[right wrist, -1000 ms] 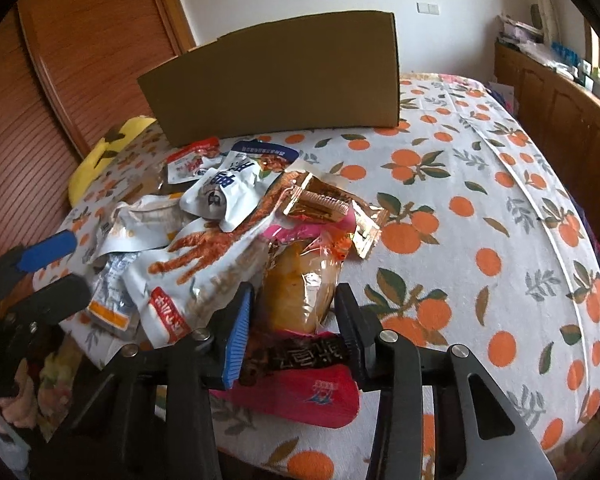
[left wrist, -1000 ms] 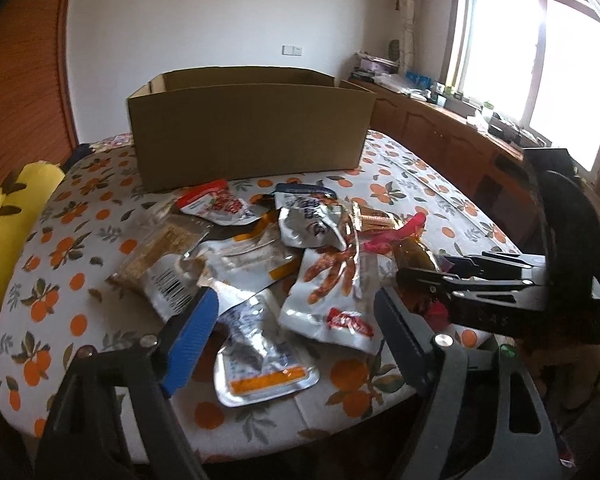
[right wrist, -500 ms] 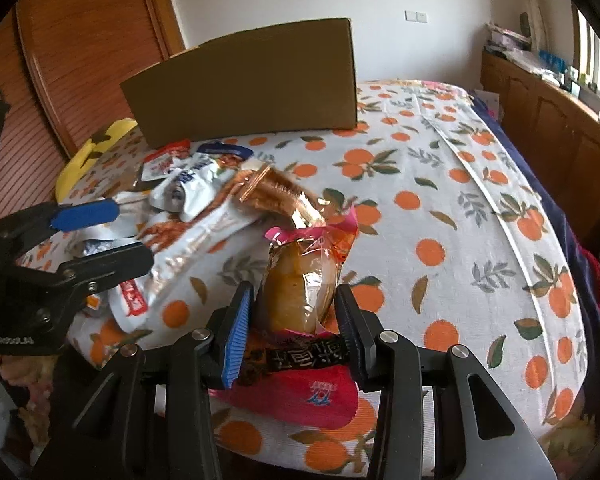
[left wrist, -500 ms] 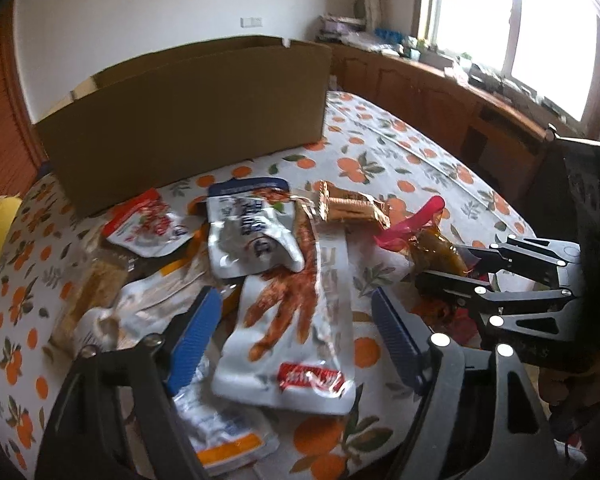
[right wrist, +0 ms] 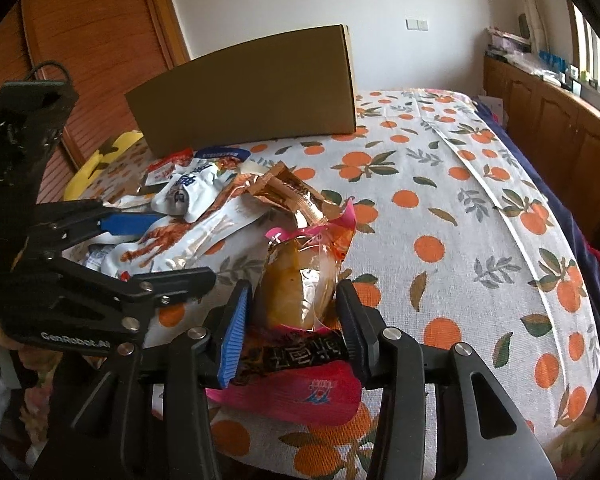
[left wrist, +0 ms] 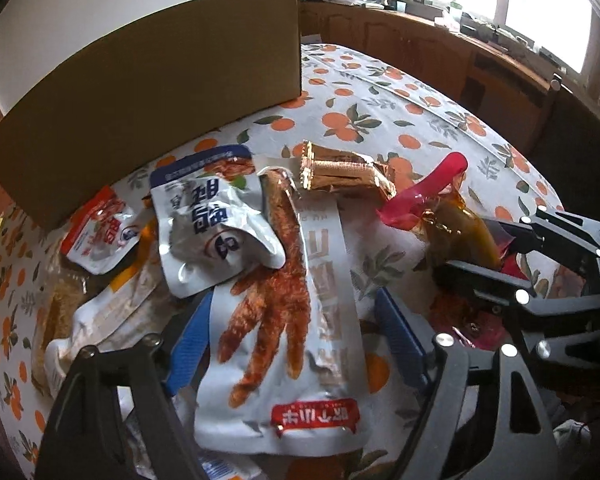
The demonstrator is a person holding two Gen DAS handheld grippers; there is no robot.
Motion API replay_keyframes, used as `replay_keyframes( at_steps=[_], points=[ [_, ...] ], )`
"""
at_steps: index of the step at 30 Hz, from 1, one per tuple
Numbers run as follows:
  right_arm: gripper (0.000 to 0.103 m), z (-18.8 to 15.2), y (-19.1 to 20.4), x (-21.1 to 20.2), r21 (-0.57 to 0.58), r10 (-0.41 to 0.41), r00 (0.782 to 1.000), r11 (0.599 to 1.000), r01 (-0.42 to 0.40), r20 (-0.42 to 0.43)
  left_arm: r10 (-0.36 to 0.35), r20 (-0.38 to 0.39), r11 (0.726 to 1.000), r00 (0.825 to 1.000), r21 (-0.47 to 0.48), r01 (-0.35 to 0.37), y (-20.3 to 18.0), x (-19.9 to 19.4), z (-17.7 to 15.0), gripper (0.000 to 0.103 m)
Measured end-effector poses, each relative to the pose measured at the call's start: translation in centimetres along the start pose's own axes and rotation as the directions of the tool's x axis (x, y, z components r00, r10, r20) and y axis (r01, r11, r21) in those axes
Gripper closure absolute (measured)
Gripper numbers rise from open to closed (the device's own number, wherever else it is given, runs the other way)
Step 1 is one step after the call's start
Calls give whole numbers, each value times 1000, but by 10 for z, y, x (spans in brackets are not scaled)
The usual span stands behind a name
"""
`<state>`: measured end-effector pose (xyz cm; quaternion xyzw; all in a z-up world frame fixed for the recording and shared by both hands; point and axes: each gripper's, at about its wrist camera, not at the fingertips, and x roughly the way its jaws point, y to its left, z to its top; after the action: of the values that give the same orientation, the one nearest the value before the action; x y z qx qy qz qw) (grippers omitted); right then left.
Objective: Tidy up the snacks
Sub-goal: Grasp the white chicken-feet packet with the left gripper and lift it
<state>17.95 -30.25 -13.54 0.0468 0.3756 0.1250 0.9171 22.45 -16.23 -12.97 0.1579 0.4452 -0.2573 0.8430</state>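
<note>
A pile of snack packets lies on the orange-print tablecloth (left wrist: 380, 112) in front of a brown cardboard box (left wrist: 160, 92) (right wrist: 252, 92). My left gripper (left wrist: 292, 300) (right wrist: 186, 247) straddles a long white chicken-feet packet (left wrist: 284, 320) (right wrist: 204, 236). Its jaws are opening and the pads stand off the packet's edges. My right gripper (right wrist: 293, 288) (left wrist: 468, 248) is shut on a pink-and-clear packet of brown food (right wrist: 300, 272) (left wrist: 456, 224) at the pile's right side. A silver-blue packet (left wrist: 212, 224) and a gold one (left wrist: 344, 172) lie further back.
A small red-and-white packet (left wrist: 100, 232) and more pouches lie left of the white one. A yellow object (right wrist: 100, 160) sits by the table's left edge. Wooden cabinets (left wrist: 460, 60) run under the window on the right. Bare cloth (right wrist: 460, 220) stretches right of the pile.
My left gripper has swung rightward and tipped down, from over a silver orange-striped pouch to around the chicken-feet packet. The right gripper keeps its hold on the pink packet and has barely shifted.
</note>
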Motion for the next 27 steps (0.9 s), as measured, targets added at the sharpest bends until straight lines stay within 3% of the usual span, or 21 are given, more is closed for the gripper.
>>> replay_keyframes(
  at_steps=[3,5,11,27],
  points=[
    [60,-1,0,0,-4,-2,1000,1000,2,8,-12,-7,1000,1000,-18,12,2,1,2,24],
    [60,-1,0,0,-4,0,1000,1000,0,12,-21,-3,1000,1000,-23,21,3,-1,1,36],
    [60,-3,0,-1,-2,-2,1000,1000,2,25,-15,7,999,1000,-30,15,3,-10,-2,44],
    [59,-4,1,-1,-6,-6,999,1000,6,32,-101,113,985,989,-129,115,18,-49,-10,46]
  ],
)
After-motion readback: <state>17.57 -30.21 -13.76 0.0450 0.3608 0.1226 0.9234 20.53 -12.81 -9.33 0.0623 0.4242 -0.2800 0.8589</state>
